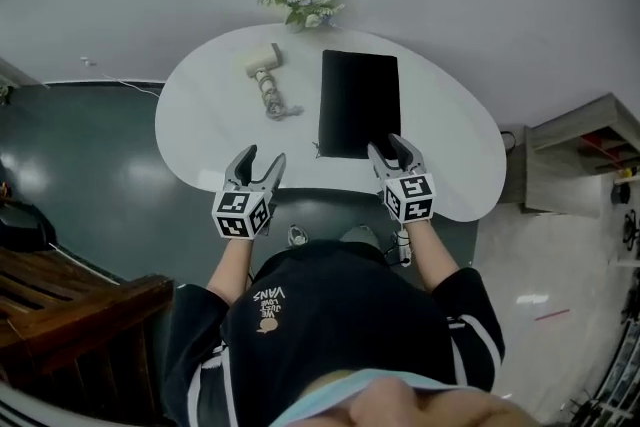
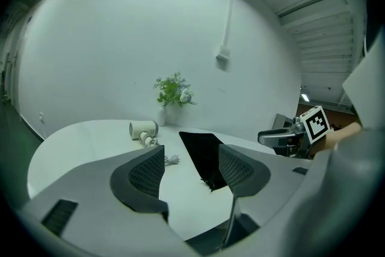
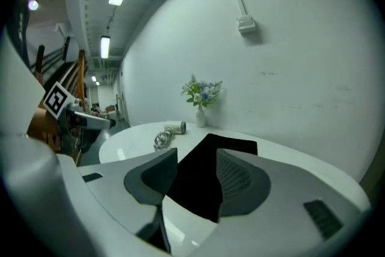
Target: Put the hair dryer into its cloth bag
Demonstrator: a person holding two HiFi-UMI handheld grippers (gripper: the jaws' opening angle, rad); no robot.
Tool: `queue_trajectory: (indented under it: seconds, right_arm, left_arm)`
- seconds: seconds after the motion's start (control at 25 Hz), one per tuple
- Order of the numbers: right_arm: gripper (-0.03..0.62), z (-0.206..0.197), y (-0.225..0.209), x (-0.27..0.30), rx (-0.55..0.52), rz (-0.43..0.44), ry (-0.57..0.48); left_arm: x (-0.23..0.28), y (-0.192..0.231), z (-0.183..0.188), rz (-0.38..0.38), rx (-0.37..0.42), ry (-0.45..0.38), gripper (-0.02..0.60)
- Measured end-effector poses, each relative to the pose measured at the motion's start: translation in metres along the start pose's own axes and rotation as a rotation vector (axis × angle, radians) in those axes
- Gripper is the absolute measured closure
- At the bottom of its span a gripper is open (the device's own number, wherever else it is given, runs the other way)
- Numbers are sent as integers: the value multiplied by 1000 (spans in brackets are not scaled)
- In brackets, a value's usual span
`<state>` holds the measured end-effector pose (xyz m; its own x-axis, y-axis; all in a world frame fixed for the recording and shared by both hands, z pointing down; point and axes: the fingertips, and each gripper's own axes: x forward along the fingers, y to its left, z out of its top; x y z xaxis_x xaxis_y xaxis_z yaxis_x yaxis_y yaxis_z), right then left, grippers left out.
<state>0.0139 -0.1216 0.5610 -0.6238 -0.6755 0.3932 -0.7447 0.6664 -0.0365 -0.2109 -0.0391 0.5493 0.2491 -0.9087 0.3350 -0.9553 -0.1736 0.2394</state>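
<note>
My left gripper and right gripper hang at the table's near edge, jaws wide, nothing between them. The black cloth bag lies just ahead of my right. I'd pinch its near hem, top layer only. The hair dryer lies beyond, left of the bag.

We wear a black short-sleeved T-shirt with a small pale print on the chest and white stripes running along the sleeve edges on both the left and the right side. Our left gripper and right gripper look alike: smooth pale grey moulded bodies that taper into two curved jaws, and each jaw is lined with a dark pad patterned with fine dots. At its near end each one carries a cube faced with black-and-white square markers.
</note>
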Motion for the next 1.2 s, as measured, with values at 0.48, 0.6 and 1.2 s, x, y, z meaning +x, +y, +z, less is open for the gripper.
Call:
queue_trajectory:
  seconds: [0.48, 0.6, 1.2]
  right_arm:
    - [408, -72, -45, 3, -478, -20, 345]
    - [408, -94, -49, 10, -651, 57, 430]
    - [412, -133, -58, 40, -995, 263, 525]
  left_arm:
    - [24, 15, -19, -53, -2, 82, 296]
    - [35, 13, -19, -44, -7, 96, 296]
    - [85, 3, -23, -14, -31, 154, 296]
